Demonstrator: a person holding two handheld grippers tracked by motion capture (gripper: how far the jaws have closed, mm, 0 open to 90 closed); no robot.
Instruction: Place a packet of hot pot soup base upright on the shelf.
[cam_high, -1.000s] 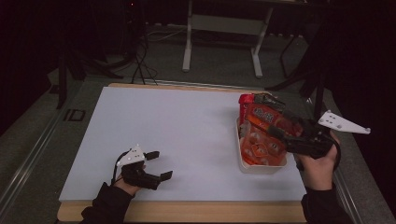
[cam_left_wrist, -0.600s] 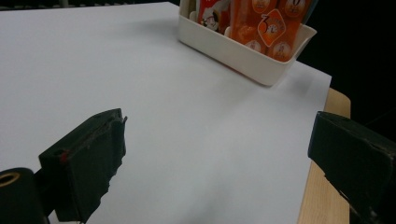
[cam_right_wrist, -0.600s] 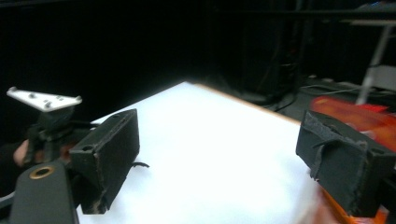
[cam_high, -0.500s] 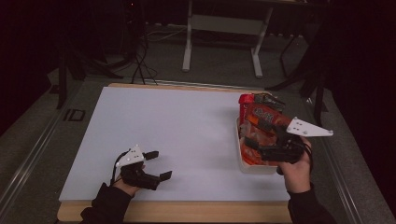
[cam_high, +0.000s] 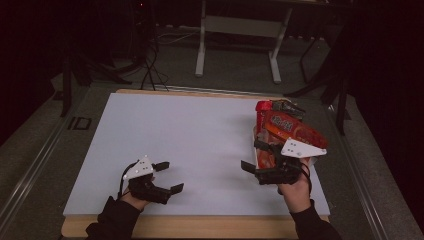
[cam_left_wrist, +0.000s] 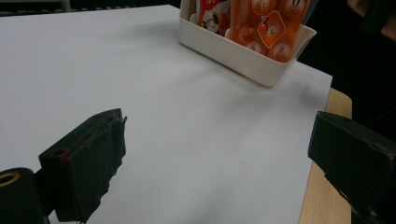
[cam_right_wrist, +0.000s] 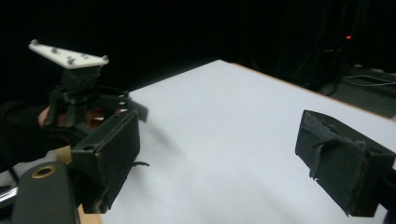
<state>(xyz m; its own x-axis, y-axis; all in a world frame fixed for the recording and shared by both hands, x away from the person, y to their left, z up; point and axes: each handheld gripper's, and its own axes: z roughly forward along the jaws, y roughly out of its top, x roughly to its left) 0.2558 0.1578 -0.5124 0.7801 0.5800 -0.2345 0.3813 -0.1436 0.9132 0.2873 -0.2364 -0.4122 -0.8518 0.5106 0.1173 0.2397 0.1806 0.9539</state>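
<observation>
Item: snack bags in cream tub, right of frame, just behind my right gripper. Bags light, crinkly, slippery, crushable; pinch top seam. My left gripper lower left. Both sets of jaws wide open, empty. White table otherwise bare; nothing blocking reach.

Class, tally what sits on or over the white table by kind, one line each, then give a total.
Claws: 2, left claw and right claw
Cream bins: 1, bin
Snack packets I can tell apart: 2, red packet, orange packet
Total: 5
</observation>
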